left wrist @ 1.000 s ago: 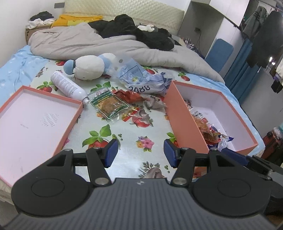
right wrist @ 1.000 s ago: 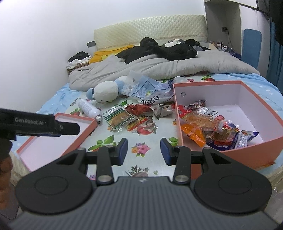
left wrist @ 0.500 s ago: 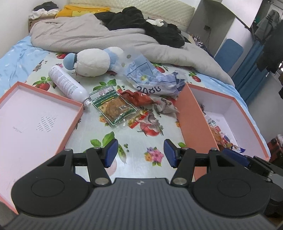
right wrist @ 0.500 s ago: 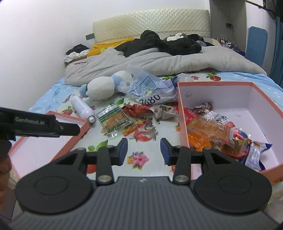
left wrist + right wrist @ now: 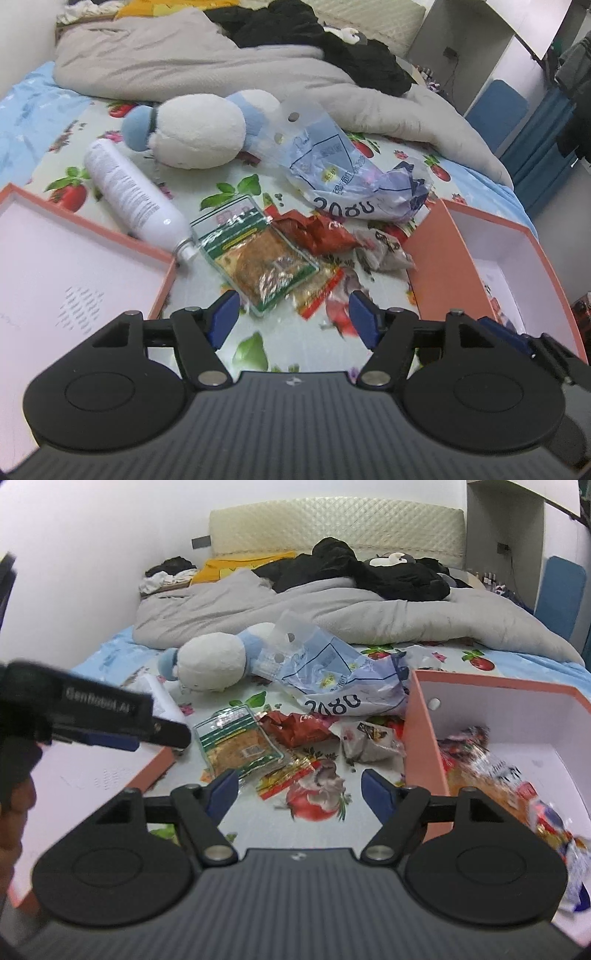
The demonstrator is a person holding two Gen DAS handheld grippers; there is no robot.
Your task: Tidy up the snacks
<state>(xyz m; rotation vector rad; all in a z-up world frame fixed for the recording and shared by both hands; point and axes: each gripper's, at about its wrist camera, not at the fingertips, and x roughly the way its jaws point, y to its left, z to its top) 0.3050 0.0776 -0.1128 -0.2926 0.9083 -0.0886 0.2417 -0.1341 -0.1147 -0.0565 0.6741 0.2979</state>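
Loose snacks lie on the flowered bedsheet: a green-edged clear packet (image 5: 255, 254) (image 5: 236, 744), a crumpled red packet (image 5: 314, 232) (image 5: 291, 725), a small red-yellow packet (image 5: 317, 291) (image 5: 284, 775) and a grey-white packet (image 5: 380, 249) (image 5: 365, 740). An orange box (image 5: 421, 731) (image 5: 439, 258) at right holds several snack packets (image 5: 491, 771). My left gripper (image 5: 291, 315) is open, just short of the green-edged packet. My right gripper (image 5: 299, 788) is open above the red-yellow packet. Both are empty.
An orange box lid (image 5: 162, 273) (image 5: 155, 764) lies at left. A white bottle (image 5: 136, 195), a white and blue plush toy (image 5: 199, 129) (image 5: 214, 661), a blue-printed plastic bag (image 5: 351, 177) (image 5: 343, 683) and a grey quilt (image 5: 332, 616) lie beyond the snacks.
Both grippers have moved forward toward the loose snacks, which now sit just ahead of the fingertips. The right jaws have opened wider.
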